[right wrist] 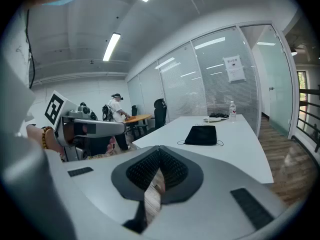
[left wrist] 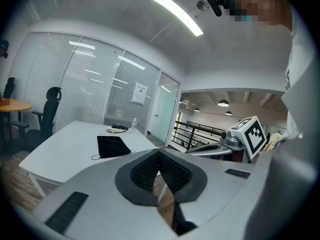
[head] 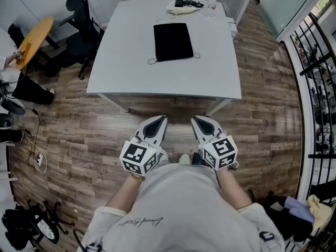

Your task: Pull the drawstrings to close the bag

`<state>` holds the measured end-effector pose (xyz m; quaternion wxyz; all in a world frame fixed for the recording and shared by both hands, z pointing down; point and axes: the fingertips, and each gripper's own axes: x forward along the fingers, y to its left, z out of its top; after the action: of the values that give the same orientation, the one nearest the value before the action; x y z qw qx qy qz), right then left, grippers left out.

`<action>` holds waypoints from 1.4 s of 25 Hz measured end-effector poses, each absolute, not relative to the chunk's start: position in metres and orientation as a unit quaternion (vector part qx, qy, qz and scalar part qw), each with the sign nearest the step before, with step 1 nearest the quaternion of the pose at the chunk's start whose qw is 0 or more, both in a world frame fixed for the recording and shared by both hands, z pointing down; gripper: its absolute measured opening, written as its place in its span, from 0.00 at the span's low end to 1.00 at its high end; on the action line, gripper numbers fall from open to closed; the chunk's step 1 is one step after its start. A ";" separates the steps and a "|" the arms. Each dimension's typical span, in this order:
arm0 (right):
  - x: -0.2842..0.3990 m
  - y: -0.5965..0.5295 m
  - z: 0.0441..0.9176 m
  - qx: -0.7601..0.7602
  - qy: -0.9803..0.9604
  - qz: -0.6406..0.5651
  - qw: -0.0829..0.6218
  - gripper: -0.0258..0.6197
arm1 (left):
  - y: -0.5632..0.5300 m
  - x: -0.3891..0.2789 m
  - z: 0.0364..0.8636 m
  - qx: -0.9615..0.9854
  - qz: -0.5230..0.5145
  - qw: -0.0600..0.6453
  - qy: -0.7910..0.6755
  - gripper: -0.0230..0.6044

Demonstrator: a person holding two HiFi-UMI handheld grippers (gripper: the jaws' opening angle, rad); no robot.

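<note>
The job has not started yet. The bag lies flat on the bench, about in the middle and a bit nearer the far edge. Its mouth looks open and faces the near edge. The strings hang loose, one little loop at each near corner of the bag, and nothing is touching them. So all the work is left: go to the bench, pinch a string on each side and pull them apart. The person stands back from the near edge, over the wood floor, with both arms bent close to the belly. The left tool and the right tool sit side by side, pointing forward at the bench and a little down. Each tool is pressed together with nothing between its pads.
</note>
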<state>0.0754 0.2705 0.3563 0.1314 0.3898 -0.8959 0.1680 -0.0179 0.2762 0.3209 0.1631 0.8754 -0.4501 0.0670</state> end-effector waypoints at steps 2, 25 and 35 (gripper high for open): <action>0.075 0.272 0.356 0.390 -0.895 0.171 0.132 0.07 | 0.276 -0.018 0.319 0.876 0.067 0.163 -0.449 0.05; 0.042 0.263 0.346 0.404 -0.892 0.173 0.105 0.08 | 0.263 -0.046 0.317 0.887 0.063 0.167 -0.426 0.05; 0.014 0.264 0.345 0.420 -0.887 0.162 0.103 0.08 | 0.259 -0.075 0.315 0.897 0.053 0.163 -0.408 0.05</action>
<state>0.0143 0.2637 0.3452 0.1027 0.4203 -0.8869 0.1621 -0.0754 0.2589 0.3154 0.1631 0.8966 -0.4082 0.0529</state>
